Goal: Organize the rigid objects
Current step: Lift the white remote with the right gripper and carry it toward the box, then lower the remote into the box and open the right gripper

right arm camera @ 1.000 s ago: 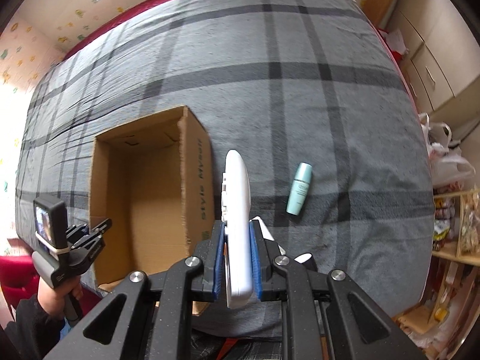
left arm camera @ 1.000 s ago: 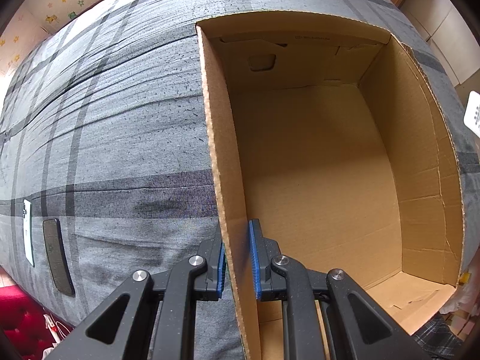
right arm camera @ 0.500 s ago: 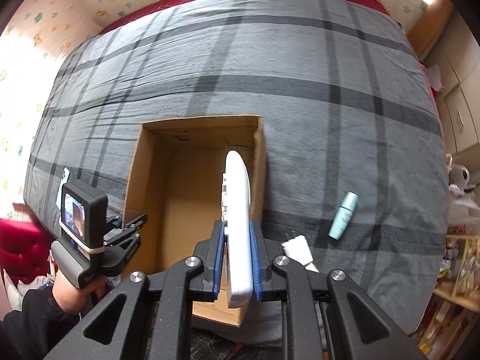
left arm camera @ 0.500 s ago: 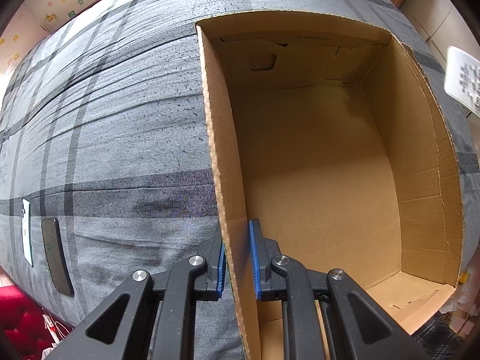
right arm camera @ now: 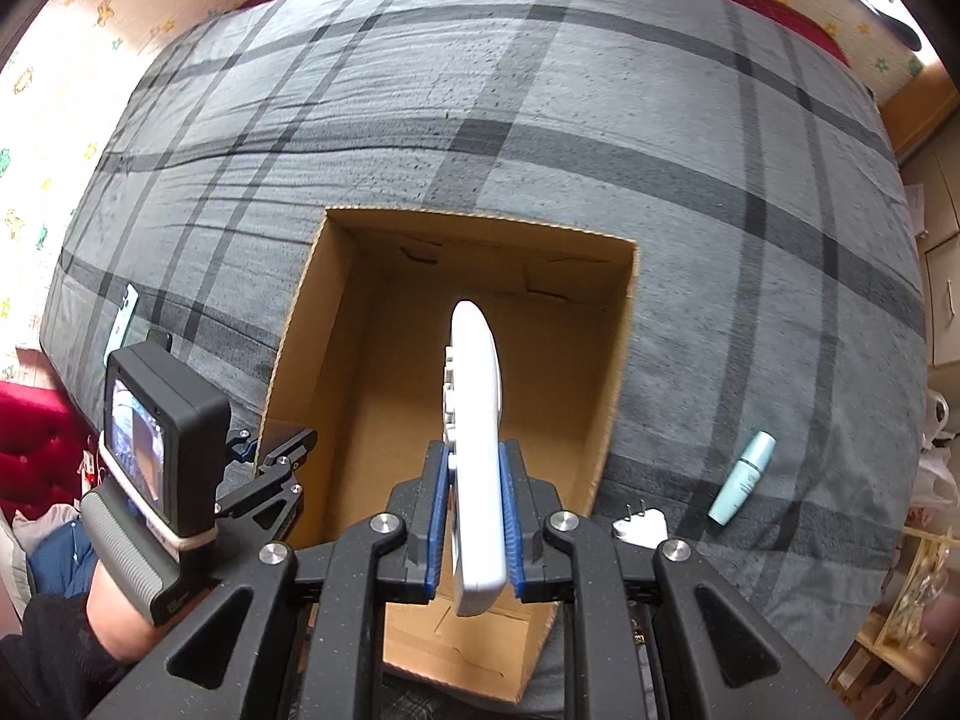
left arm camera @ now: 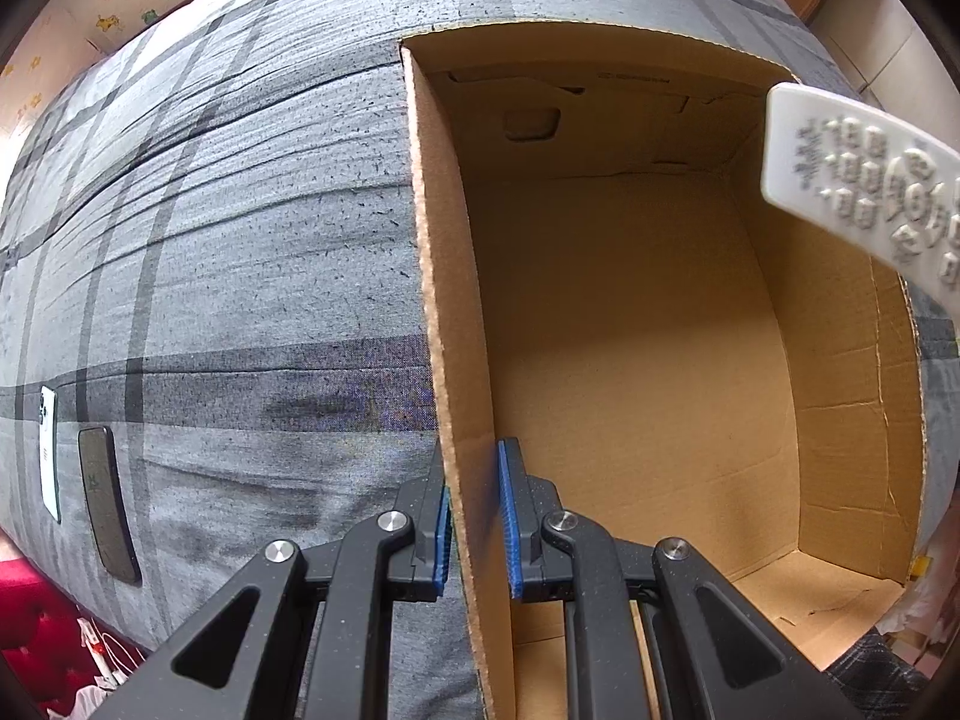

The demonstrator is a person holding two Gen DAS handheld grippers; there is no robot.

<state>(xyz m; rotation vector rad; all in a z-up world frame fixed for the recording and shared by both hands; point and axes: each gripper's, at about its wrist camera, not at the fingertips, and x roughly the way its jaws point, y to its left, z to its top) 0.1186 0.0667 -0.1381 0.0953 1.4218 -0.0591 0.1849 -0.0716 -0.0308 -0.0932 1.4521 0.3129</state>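
Observation:
An open cardboard box (right arm camera: 618,360) stands on the grey plaid bed; its inside is bare. My left gripper (left arm camera: 474,516) is shut on the box's left wall (left arm camera: 450,300), one pad on each side; it shows in the right wrist view (right arm camera: 270,456) too. My right gripper (right arm camera: 474,516) is shut on a white remote (right arm camera: 474,420) and holds it on edge above the box opening. The remote (left arm camera: 864,180) enters the left wrist view from the right, over the box.
A teal bottle (right arm camera: 741,477) and a white plug adapter (right arm camera: 642,528) lie on the bed right of the box. A white phone (left arm camera: 48,456) and a dark phone (left arm camera: 105,504) lie near the bed's left edge. Cabinets stand at the right.
My right gripper has carried the remote leftward from beside the box to above its opening. The left gripper has kept its hold on the box wall.

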